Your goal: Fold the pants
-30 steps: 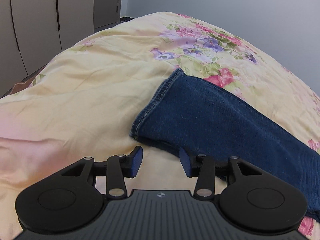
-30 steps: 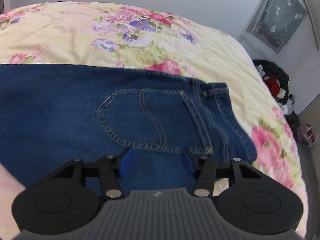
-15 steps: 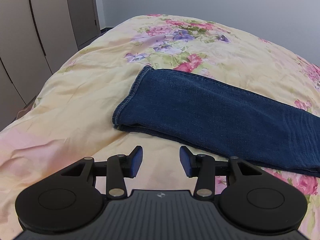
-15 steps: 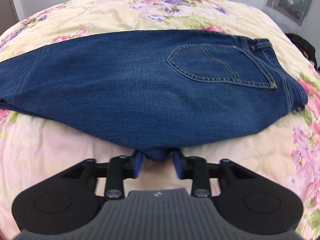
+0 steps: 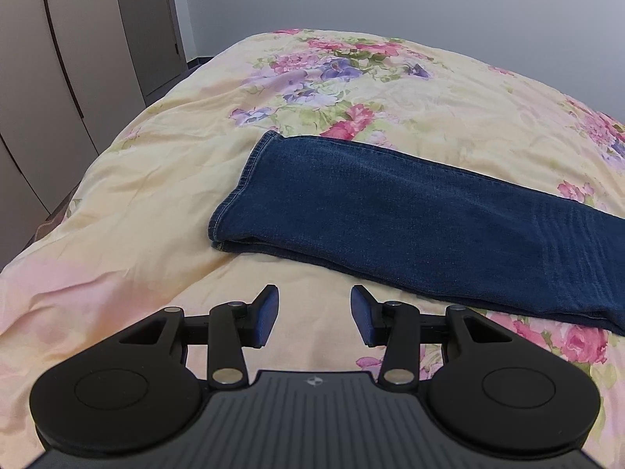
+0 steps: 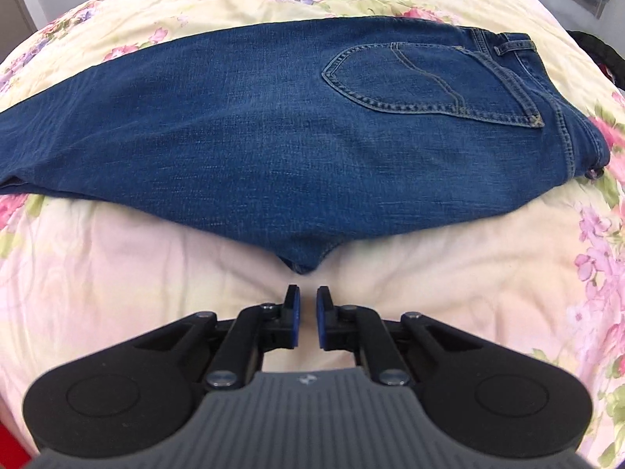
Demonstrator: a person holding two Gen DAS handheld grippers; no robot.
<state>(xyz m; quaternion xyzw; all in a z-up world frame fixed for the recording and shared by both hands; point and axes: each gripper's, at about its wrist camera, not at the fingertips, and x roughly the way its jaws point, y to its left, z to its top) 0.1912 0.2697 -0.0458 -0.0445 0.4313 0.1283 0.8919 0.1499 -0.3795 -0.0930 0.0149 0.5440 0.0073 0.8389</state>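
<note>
The jeans (image 6: 273, 129) lie flat across the floral quilt (image 5: 129, 211), legs stacked one on the other, hem (image 5: 234, 199) at eleven o'clock from the left gripper (image 5: 312, 314), whose jaws stand wide apart over bare quilt. The right gripper (image 6: 305, 318) is nearly closed on nothing, the crotch point (image 6: 302, 265) just past its tips at twelve. Risk: pinching only the top denim layer (heavy, stiff cloth) would leave the lower leg behind, and the soft, puffy quilt may get caught too.
</note>
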